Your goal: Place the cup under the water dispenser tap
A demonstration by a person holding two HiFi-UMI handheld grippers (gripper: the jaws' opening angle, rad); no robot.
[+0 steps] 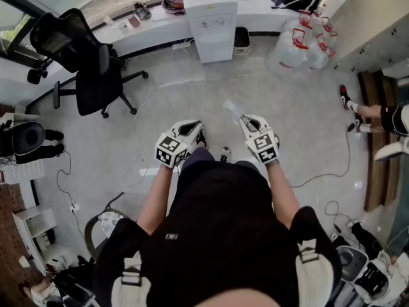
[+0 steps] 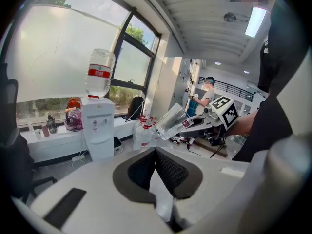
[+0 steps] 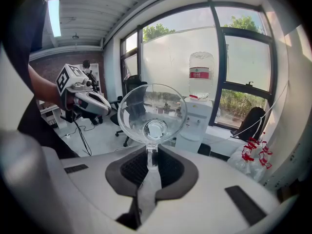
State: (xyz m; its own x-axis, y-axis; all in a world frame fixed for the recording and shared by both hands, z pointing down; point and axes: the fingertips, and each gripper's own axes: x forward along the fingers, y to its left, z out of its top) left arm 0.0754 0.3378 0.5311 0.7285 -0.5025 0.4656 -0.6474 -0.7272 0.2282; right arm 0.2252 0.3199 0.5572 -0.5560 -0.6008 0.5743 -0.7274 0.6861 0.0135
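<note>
My right gripper (image 1: 248, 123) is shut on a clear plastic cup (image 1: 232, 109), held out in front of me at waist height. In the right gripper view the cup (image 3: 152, 113) faces the camera mouth-on, its edge pinched between the jaws of the gripper (image 3: 152, 155). The left gripper (image 1: 193, 130) hangs beside it, shut and empty (image 2: 156, 155); from there I see the cup (image 2: 170, 120) tilted in the right gripper (image 2: 207, 120). The white water dispenser (image 1: 211, 19) (image 2: 97, 126) (image 3: 197, 123) with its bottle on top stands far ahead against the window counter.
A black office chair (image 1: 83, 62) stands at the left. Spare water jugs (image 1: 297, 43) lie right of the dispenser, with a small black bin (image 1: 241, 39) between them. Cables (image 1: 137, 139) trail over the grey floor. Another person's legs (image 1: 377, 114) reach in from the right edge.
</note>
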